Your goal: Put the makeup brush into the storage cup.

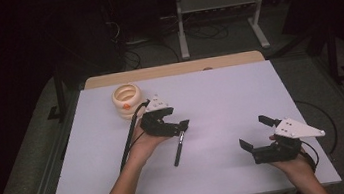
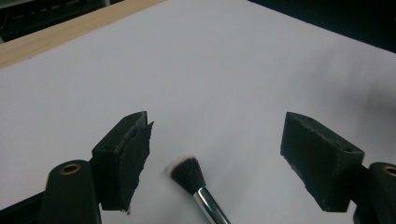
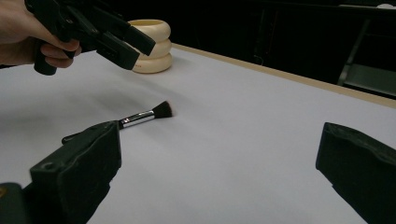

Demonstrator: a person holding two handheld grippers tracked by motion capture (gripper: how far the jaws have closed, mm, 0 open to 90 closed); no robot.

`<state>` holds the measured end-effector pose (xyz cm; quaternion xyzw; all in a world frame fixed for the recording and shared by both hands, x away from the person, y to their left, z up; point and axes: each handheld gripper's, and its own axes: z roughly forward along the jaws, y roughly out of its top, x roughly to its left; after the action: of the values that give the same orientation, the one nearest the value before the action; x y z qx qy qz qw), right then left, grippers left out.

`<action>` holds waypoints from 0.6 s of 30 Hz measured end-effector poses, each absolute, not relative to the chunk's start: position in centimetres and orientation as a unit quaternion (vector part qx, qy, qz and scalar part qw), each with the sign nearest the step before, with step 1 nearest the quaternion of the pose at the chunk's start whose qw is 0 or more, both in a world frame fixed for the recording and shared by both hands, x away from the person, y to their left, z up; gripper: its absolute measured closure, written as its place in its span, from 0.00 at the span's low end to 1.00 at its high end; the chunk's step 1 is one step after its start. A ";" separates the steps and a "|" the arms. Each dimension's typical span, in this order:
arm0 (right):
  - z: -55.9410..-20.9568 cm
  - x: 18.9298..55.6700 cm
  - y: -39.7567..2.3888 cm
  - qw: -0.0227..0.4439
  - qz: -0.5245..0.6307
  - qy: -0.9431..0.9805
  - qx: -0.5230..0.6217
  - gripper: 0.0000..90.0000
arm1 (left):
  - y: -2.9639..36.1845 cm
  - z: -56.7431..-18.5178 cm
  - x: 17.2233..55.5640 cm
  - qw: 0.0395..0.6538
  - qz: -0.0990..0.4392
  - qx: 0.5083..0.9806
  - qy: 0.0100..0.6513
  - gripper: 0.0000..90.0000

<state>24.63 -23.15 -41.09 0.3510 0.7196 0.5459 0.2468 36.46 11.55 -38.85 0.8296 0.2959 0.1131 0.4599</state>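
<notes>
A black makeup brush [image 1: 179, 149] with a silver ferrule lies flat on the white table top [image 1: 221, 100], bristles pointing away from the person. My left gripper [image 1: 175, 119] hovers just above its bristle end, jaws open. In the left gripper view the dark bristles [image 2: 187, 171] sit low between the wide-apart jaws of the left gripper [image 2: 219, 126], with neither pad touching them. My right gripper [image 1: 255, 132] rests near the front right of the table, open and holding nothing. The right gripper view shows the brush [image 3: 144, 115] beyond my right gripper [image 3: 222, 140], and the left gripper [image 3: 140, 52] above it.
A cream ribbed cup [image 1: 126, 100] stands at the back left of the table, close behind the left hand; it appears again as a cup [image 3: 156, 58] in the right gripper view. A wooden strip [image 1: 171, 69] edges the far side. Black cables trail off both grippers.
</notes>
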 end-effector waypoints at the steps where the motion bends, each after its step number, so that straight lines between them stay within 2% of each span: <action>1: -41.1 24.6 -23.2 0.247 0.546 0.720 0.350 0.00 | 11.5 -38.9 36.4 0.459 0.113 0.829 0.299 0.28; 18: -41.1 24.7 -23.1 0.244 0.546 0.721 0.351 0.00 | 11.2 -39.4 36.6 0.417 0.099 0.847 0.315 0.43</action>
<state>24.67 -23.10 -41.11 0.3512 0.7209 0.5456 0.2435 36.62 11.23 -39.45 0.8470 0.3148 0.0990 0.4167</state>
